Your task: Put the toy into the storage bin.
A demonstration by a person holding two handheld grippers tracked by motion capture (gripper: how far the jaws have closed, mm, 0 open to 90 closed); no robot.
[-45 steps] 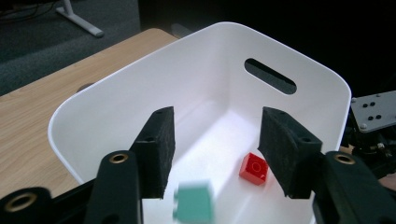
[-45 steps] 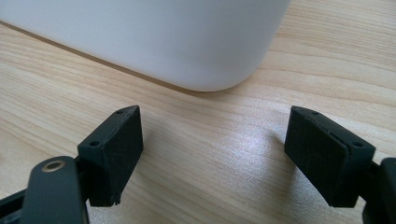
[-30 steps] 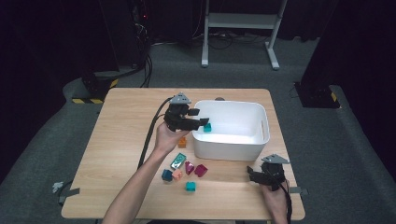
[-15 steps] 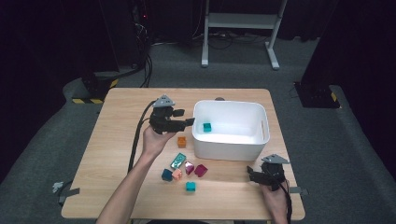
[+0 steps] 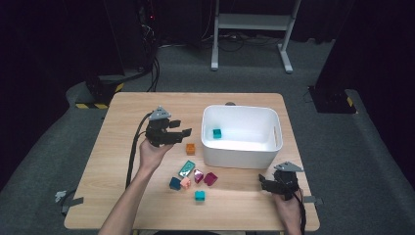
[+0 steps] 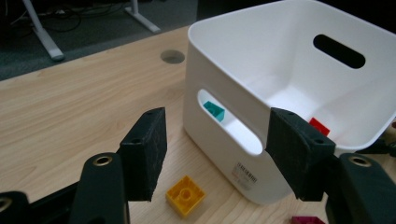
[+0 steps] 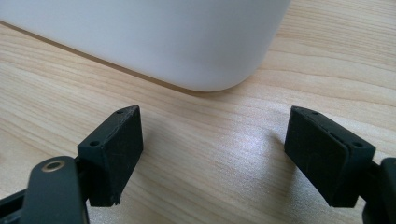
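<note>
The left claw (image 5: pixel 177 132) hangs left of centre in the high view with its jaws standing wide apart and nothing between them. In the left gripper view its pads (image 6: pixel 145 151) frame the near wall of the white bin (image 6: pixel 224 154), with bare space between pad and plastic on both sides. Just below the claw in that view an orange brick (image 6: pixel 186 195) lies on the tabletop (image 6: pixel 70 112), close to the bin's corner; in the high view the same brick (image 5: pixel 190 149) sits just right of the claw, between it and the bin (image 5: pixel 274 147).

Inside the bin a teal brick (image 5: pixel 217 133) rests on the floor near the left wall; it also shows through the handle slot in the left gripper view (image 6: pixel 214 110), where a small red piece (image 6: pixel 319 126) shows lower right in the bin.

Below the orange brick in the high view a loose cluster lies on the tabletop: a teal-green block (image 5: pixel 186 168), a blue one (image 5: pixel 174 183), a salmon one (image 5: pixel 185 183), two magenta ones (image 5: pixel 204 177) and, a little apart toward the bottom, a teal one (image 5: pixel 199 196).

The right claw (image 5: pixel 266 182) sits at the lower right of the high view, near the bin's lower right corner. In the right gripper view its jaws are spread wide over bare wood (image 7: pixel 210 140), holding nothing, with the bin's rounded corner (image 7: pixel 187 42) across the top of the frame.
</note>
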